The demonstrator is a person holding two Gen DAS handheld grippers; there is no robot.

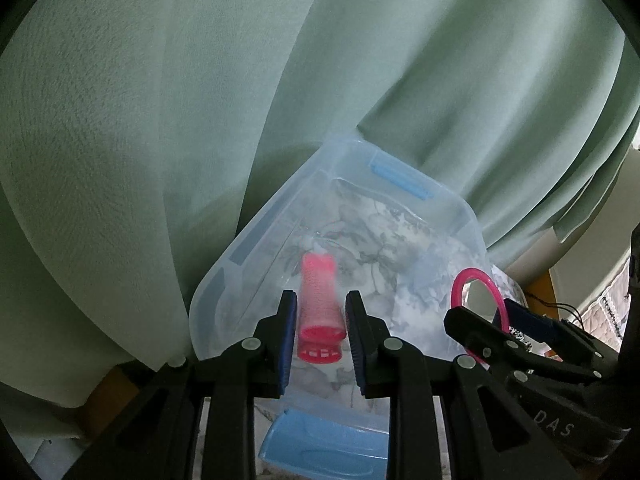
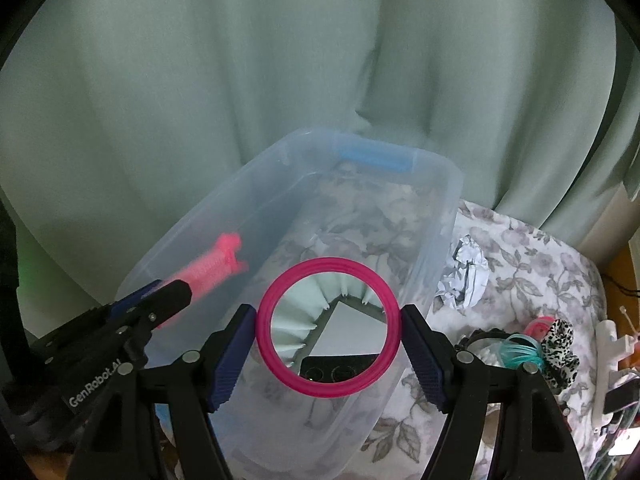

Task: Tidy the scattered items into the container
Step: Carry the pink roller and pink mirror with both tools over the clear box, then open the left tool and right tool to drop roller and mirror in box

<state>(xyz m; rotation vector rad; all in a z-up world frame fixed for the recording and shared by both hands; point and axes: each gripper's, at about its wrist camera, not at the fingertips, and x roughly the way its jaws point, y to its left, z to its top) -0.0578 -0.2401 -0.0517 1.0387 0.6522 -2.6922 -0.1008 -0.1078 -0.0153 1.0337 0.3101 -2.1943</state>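
left gripper (image 1: 320, 344): closed on pink hair roller (image 1: 321, 316), held over clear storage bin (image 2: 448, 216) | right gripper (image 2: 328, 344): clamps round pink-rimmed mirror (image 2: 329, 322) above bin's near end | crumpled paper (image 2: 464, 276), leopard scrunchie (image 2: 560, 350): on floral cloth (image 2: 528, 264) right of bin

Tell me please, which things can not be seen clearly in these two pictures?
- Pink hair roller: motion-blurred in both wrist views; grip contact with left gripper unclear.
- Small items at right, right wrist view: cluttered, too small to identify.
- Container near end: cut off by the bottom edge, behind the right gripper holding the round mirror.
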